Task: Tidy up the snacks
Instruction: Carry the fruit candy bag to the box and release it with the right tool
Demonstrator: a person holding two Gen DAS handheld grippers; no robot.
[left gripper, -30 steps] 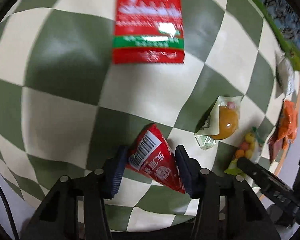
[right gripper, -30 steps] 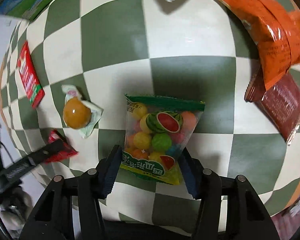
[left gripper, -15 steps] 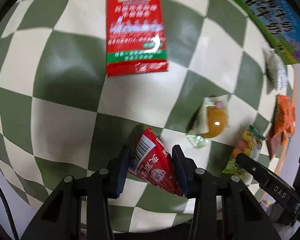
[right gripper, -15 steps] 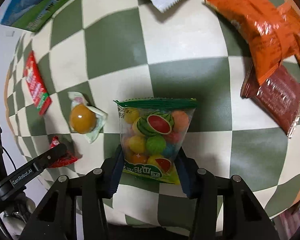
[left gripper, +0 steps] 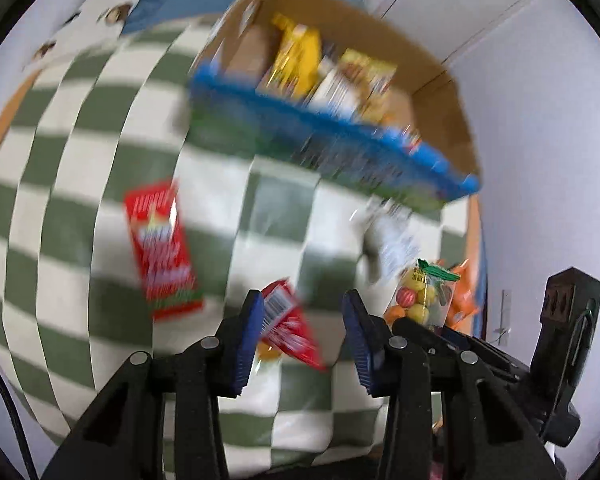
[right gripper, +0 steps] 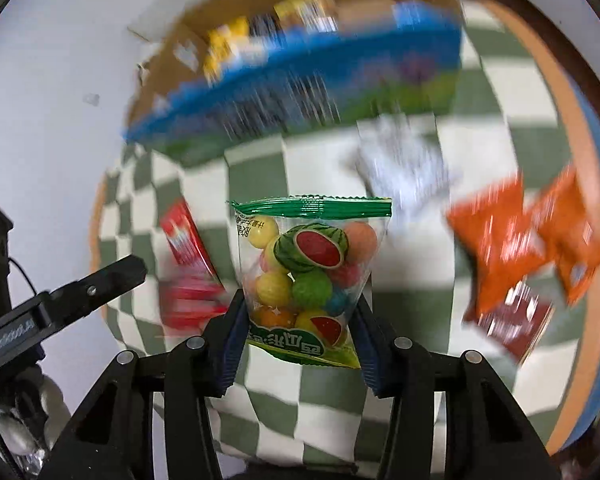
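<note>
Biggest thing in view is the checkered tablecloth [right gripper: 480, 128]. Next comes the cardboard box [left gripper: 440, 92] at the upper middle of both frames, already partly filled with yellow packs (too blurry to count).

The carry step looks to be in hand: both picks are done and both snacks are up off the cloth. The next move probably calls for swinging both over the box's open top, then letting go.

Left on the cloth: two orange packets [right gripper: 496, 240], one dark red pack [right gripper: 516, 320], one white wrapper [right gripper: 404, 164] and one flat red packet [left gripper: 162, 248].

The candy bag [right gripper: 312, 272], lower middle, is clamped in the right gripper [right gripper: 300, 320]. The small red sachet [left gripper: 288, 328] is pinched in the left gripper [left gripper: 304, 336], whose jaws have just been closing on it.
</note>
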